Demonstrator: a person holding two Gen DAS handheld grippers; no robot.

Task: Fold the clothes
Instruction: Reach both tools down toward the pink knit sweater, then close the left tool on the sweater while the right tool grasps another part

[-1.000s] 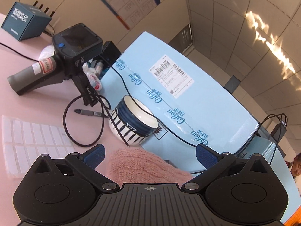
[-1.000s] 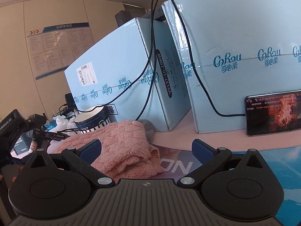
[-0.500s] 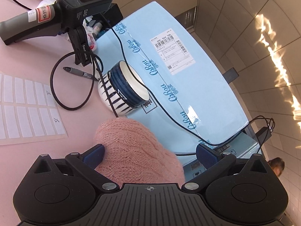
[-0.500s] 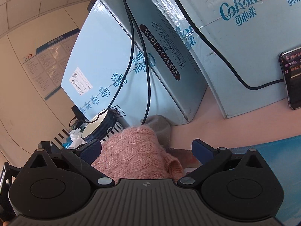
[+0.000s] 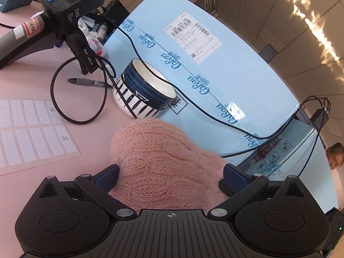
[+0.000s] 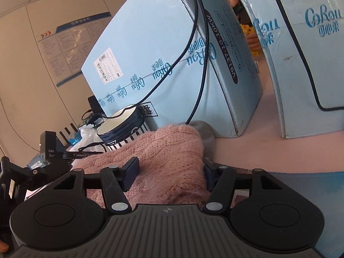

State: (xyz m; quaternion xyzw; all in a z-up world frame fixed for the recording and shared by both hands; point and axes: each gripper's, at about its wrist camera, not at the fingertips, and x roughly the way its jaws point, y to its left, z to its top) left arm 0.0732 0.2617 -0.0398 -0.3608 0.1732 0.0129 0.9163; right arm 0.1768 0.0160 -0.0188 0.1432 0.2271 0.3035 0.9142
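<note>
On pink table point(image 5: 32, 75), pink sweater point(image 5: 159, 161) between both grippers: left jaws spread wide, right jaws clenched on knit.

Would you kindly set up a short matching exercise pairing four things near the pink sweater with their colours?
Things:
1. sweater
2. bowl
3. big box
4. pen

Colours:
A. light blue
B. dark grey and black
C. pink
D. navy and white

Pairs: 1-C, 2-D, 3-A, 4-B
</note>
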